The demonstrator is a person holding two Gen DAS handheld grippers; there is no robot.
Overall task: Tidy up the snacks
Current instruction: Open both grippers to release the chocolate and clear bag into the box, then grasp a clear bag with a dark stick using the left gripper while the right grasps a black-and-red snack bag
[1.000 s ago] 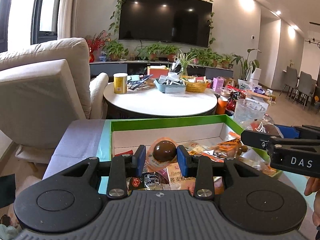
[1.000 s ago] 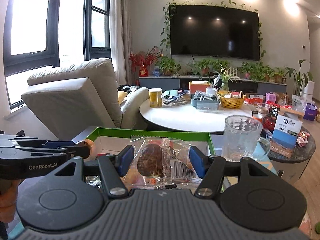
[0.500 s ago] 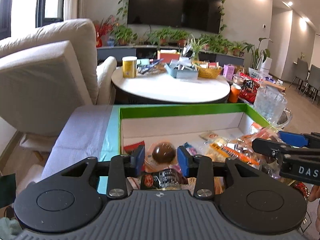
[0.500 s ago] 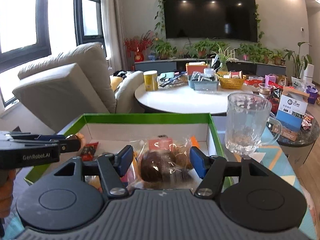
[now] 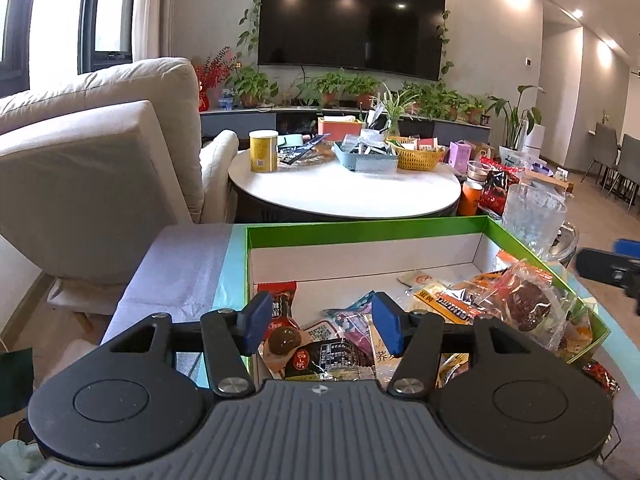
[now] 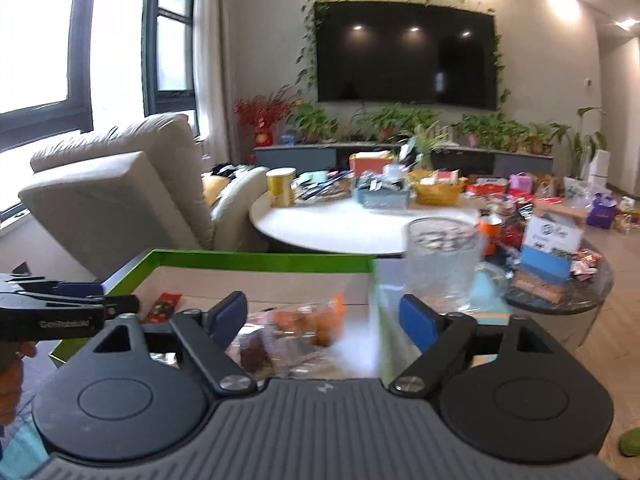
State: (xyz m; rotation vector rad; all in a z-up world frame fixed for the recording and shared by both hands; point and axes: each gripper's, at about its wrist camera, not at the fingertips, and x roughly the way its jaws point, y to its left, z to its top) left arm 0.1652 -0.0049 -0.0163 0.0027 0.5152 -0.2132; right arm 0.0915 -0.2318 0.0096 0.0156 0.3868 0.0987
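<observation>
Both pairs of fingers empty over the snack box, sorting well under way.

My left fingers [image 5: 320, 322] have just been opening and stand apart, gripping nothing, over the round brown sweet in clear wrap [image 5: 285, 340] lying near-left in the green-rimmed white cardboard box [image 5: 360, 230]. My right fingers [image 6: 322, 318] gape empty too, over the clear-wrapped dark cake [image 5: 524, 306] at the box's right. More loose packets wait on the far round white table [image 5: 340, 196], by my judgement.

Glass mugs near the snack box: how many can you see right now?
1. The glass mug stands just outside the green box, beyond its far right corner, in front of the round white table. Others could be hidden among the clutter further right.
</observation>
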